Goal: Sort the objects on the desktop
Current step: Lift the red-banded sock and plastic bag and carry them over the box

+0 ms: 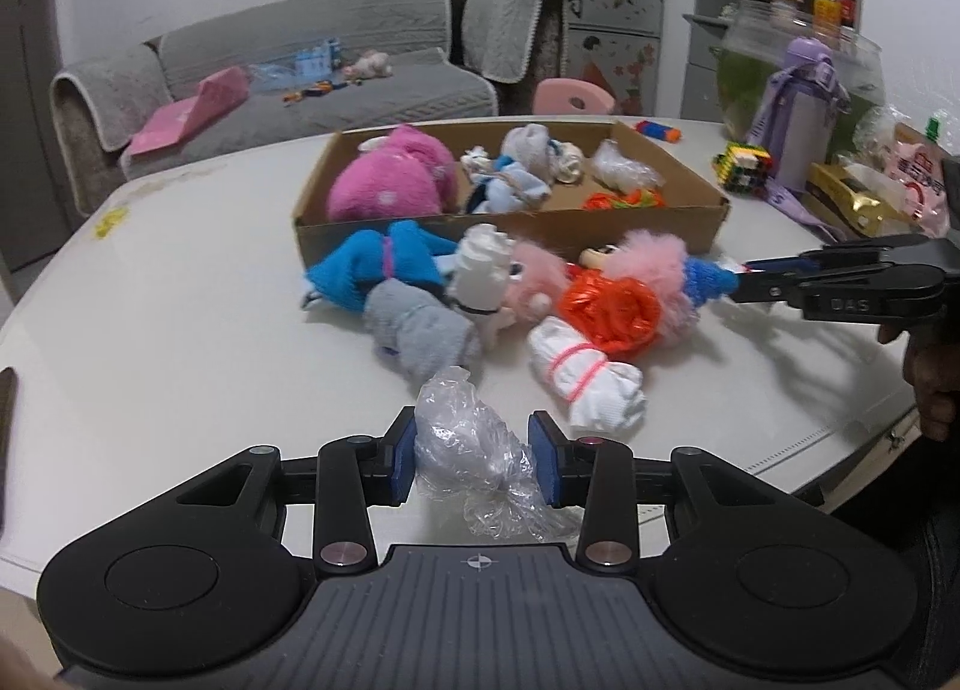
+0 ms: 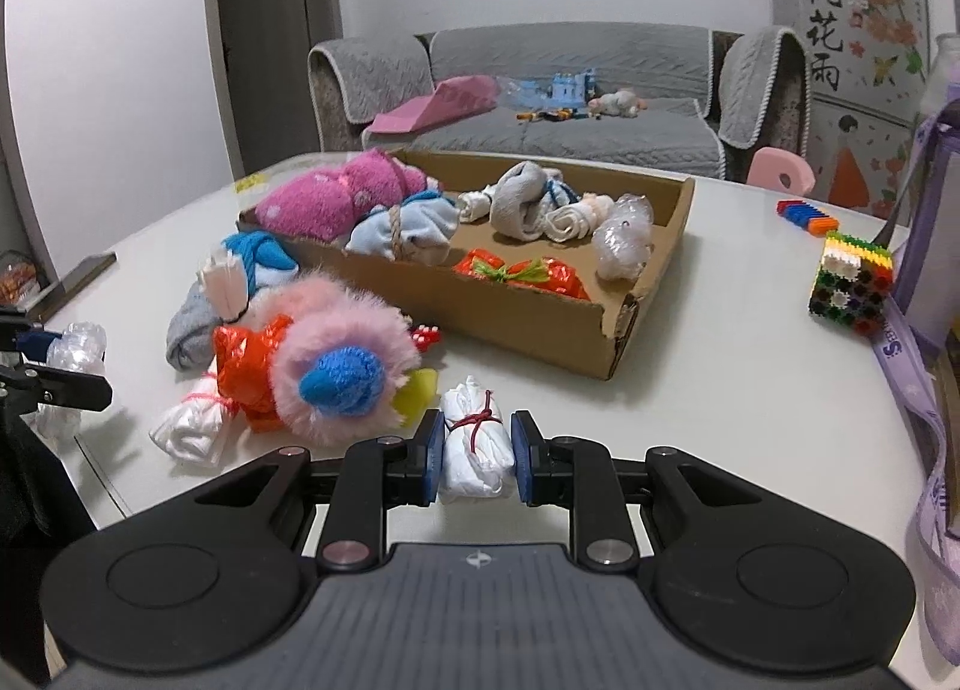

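A crumpled clear plastic bag (image 1: pixel 474 450) is gripped by the left gripper (image 1: pixel 477 465); its blue pads (image 1: pixel 403 465) are pressed against the bag from both sides, and the bag is seen just above the near edge of the white tabletop (image 1: pixel 180 318). A white cloth bundle tied with a red string (image 2: pixel 477 450) is clamped in the closed jaws of the right gripper (image 2: pixel 478 459), near the tabletop's front edge.

A loose heap is spread on the tabletop between the two grippers and a shallow cardboard box (image 1: pixel 510 228) — a blue plush (image 1: pixel 384 267), a grey sock (image 1: pixel 420 330), a white roll (image 1: pixel 483 270), a fluffy pink toy (image 1: pixel 654 261) with a blue knitted tip, an orange plastic bag (image 1: pixel 606 312) and a second white bundle bound with pink bands (image 1: pixel 585 384). The heap is pressed close against the box's front wall.

Inside the box a magenta plush (image 2: pixel 336 198) is laid at the left end, with a pale blue bundle tied with cord (image 2: pixel 402 234) beside it, a grey sock roll (image 2: pixel 522 204) further along, a clear plastic wad (image 2: pixel 624 237) at the right end, and an orange bag knotted with green (image 2: pixel 522 273) by the front wall.

To the right of the box — well apart from it — a block of coloured bricks (image 2: pixel 849 282) is stood on the tabletop. A grey sofa (image 2: pixel 570 90) is seen behind.
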